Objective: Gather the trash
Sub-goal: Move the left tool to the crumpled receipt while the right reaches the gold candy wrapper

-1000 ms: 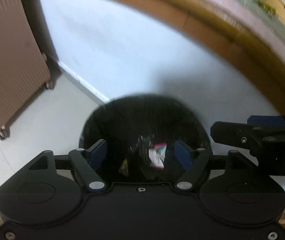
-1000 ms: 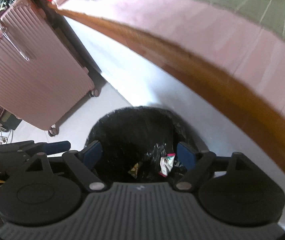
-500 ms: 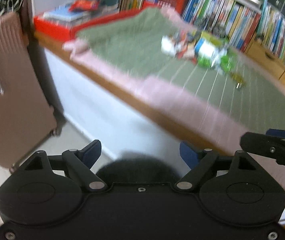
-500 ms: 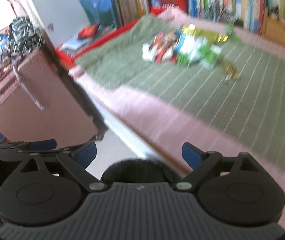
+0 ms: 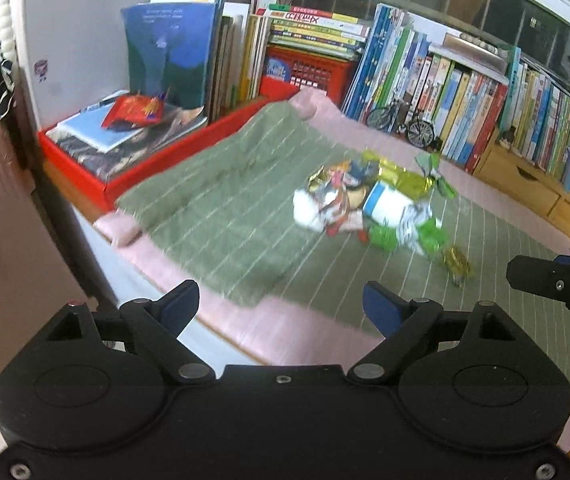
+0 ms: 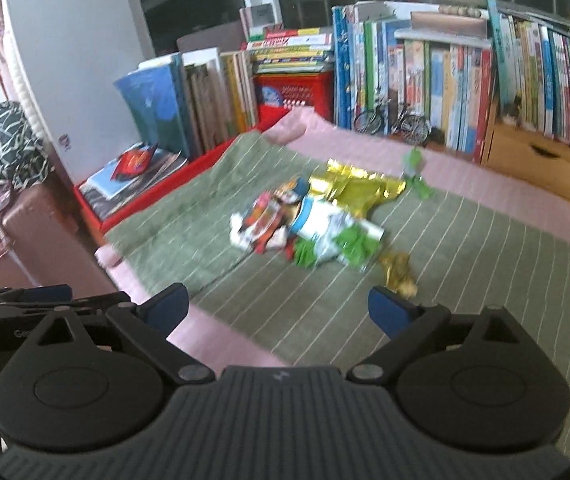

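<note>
**Both hand-held grippers empty above the edge of the bed, trash heaped further in**

The left hand-held gripper [image 5: 281,304] has its blue pads spread wide and its jaws are opening a little more, with nothing between them; past the gap lie only the pink mattress edge and the green striped blanket [image 5: 225,216]. The right hand-held gripper [image 6: 279,308] also stands wide, near its fullest spread, and holds nothing. Each shows in the other's view only as a cut-off black and blue tip at the frame edge.

The pile of trash [image 5: 369,204] lies on the blanket near the middle of the bed, well apart from both sets of pads. It is blurred: white, red, green and gold wrappers overlap, and where one piece ends and the next begins cannot be told. A small crumpled gold wrapper [image 6: 399,272] lies just beside the pile on its near right side, and a green scrap [image 6: 415,172] sits apart at the far side.

Behind the bed, a row of books [image 6: 445,92] stands against the window, their titles unreadable. A red tray [image 5: 97,160] at the bed's left end holds flat books and a red packet [image 5: 133,110]. A pink suitcase [image 5: 1,240] at the left is cut off by the frame. The gripper bodies hide whatever lies directly below them.
</note>
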Demonstrator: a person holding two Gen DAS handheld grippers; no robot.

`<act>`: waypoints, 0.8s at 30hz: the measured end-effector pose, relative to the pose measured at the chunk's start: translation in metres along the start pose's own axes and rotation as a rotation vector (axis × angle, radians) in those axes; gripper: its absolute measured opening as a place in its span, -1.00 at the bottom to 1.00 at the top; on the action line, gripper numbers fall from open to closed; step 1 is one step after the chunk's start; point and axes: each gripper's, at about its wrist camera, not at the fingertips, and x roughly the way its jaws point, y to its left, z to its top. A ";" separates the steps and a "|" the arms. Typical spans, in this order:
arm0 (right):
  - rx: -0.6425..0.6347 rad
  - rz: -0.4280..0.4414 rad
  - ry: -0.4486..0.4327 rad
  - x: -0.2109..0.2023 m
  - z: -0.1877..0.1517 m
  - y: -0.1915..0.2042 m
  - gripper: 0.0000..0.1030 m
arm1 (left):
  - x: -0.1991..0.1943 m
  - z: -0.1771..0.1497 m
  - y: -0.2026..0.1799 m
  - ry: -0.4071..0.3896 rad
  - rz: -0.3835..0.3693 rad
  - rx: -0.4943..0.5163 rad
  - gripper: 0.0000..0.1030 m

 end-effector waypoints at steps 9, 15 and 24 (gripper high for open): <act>-0.027 -0.050 0.002 0.029 0.031 -0.032 0.94 | 0.047 0.037 -0.028 0.036 -0.008 -0.011 0.71; -0.015 -0.063 0.051 0.056 0.039 -0.062 0.94 | 0.081 0.047 -0.054 0.042 -0.012 0.005 0.71; -0.027 -0.066 0.193 0.110 0.034 -0.094 0.80 | 0.133 0.060 -0.091 0.100 -0.108 0.005 0.48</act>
